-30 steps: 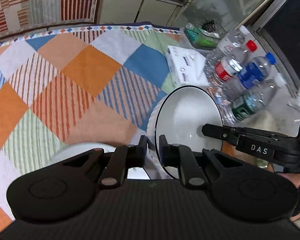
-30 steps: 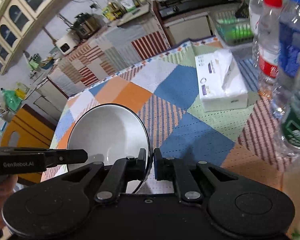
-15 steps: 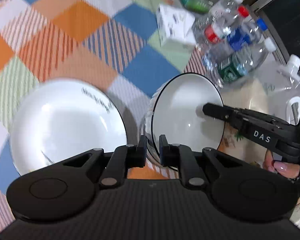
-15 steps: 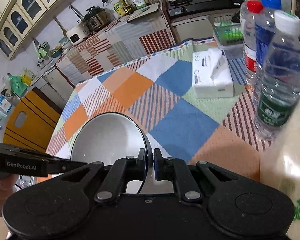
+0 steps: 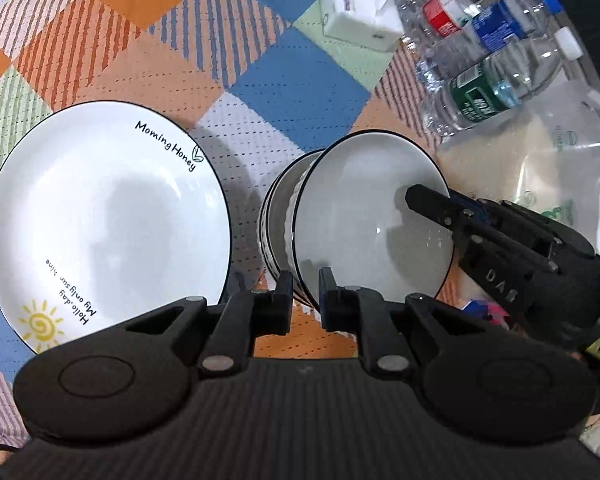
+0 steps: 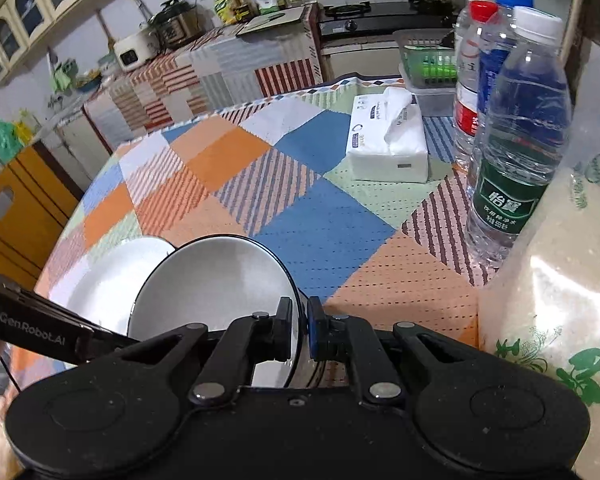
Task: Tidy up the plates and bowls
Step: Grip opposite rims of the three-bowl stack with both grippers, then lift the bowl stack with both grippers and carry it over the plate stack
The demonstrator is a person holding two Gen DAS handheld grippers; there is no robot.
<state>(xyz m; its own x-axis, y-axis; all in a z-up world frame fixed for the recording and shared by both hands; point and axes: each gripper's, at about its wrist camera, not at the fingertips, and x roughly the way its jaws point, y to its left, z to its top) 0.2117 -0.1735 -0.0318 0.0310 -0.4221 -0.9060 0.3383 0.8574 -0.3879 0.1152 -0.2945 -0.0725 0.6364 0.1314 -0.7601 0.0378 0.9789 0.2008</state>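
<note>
I had both tongs pinching one black-rimmed white bowl [image 5: 364,216]: left tongs [image 5: 305,280] at its 6 o'clock rim, right tongs [image 6: 299,320] at 3 o'clock, sharing its weight above the surface [image 5: 300,80]; the plate [image 5: 104,216] lay at 9 o'clock, likely its destination

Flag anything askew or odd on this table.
The bowl is tipped nearly on edge, its opening facing sideways, held off the cloth by both grippers clamped on opposite rims: left, right. The plate lies flat. Nothing spilled or broken.
</note>
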